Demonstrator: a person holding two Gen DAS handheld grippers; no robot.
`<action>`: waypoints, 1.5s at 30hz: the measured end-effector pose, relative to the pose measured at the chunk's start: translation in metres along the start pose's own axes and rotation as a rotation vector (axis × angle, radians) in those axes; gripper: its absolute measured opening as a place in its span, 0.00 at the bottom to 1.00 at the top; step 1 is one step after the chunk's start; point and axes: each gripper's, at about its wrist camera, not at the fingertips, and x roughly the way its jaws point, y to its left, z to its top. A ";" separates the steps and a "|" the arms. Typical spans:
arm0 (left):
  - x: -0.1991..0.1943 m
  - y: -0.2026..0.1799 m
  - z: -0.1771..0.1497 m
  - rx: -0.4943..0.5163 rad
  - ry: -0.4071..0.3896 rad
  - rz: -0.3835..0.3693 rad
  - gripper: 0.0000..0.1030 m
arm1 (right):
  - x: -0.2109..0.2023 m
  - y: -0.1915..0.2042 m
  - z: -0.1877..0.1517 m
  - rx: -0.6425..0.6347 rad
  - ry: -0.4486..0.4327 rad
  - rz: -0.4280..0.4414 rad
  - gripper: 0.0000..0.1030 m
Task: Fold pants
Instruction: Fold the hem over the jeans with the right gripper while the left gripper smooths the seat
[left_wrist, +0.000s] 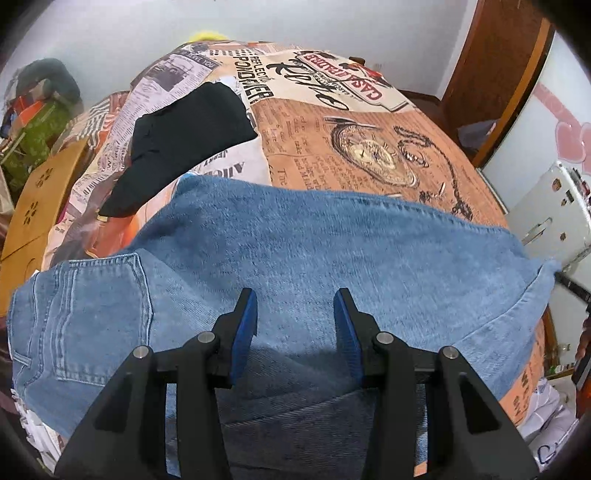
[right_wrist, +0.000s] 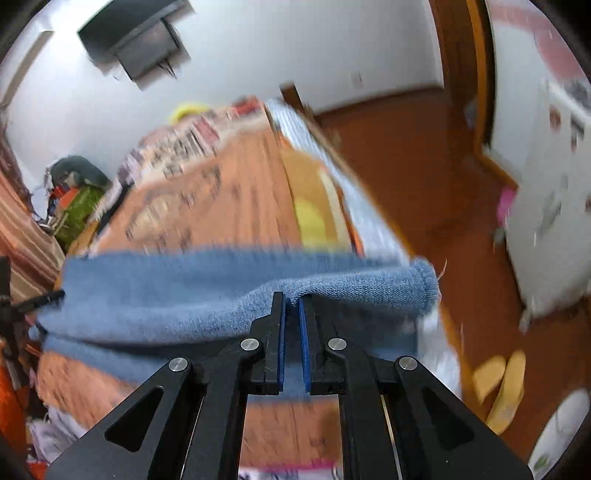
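Observation:
Blue jeans (left_wrist: 295, 240) lie across a bed covered with a newspaper-print spread (left_wrist: 369, 147), the back pocket (left_wrist: 99, 317) at the left. My left gripper (left_wrist: 295, 310) hovers over the middle of the denim, open, with nothing pinched between its blue pads. In the blurred right wrist view, my right gripper (right_wrist: 292, 301) is shut on a small fold of the jeans (right_wrist: 184, 295) near the leg hem (right_wrist: 424, 288). The held leg end hangs lifted above the bed, close to its right edge.
A black garment (left_wrist: 184, 136) lies on the bed behind the jeans. A wooden stool (left_wrist: 40, 199) and piled clutter stand at the left. A white fridge (left_wrist: 546, 214) and a brown floor (right_wrist: 406, 166) with yellow slippers (right_wrist: 506, 384) are at the right.

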 end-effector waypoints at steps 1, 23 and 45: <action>0.000 -0.002 -0.001 0.007 0.000 0.009 0.43 | 0.004 -0.005 -0.007 0.015 0.028 -0.002 0.10; 0.005 -0.025 0.003 0.025 0.010 0.089 0.47 | 0.040 -0.064 0.002 0.197 0.084 -0.069 0.62; 0.005 -0.058 0.008 0.080 0.014 0.033 0.47 | 0.006 -0.034 0.010 0.076 0.007 -0.040 0.12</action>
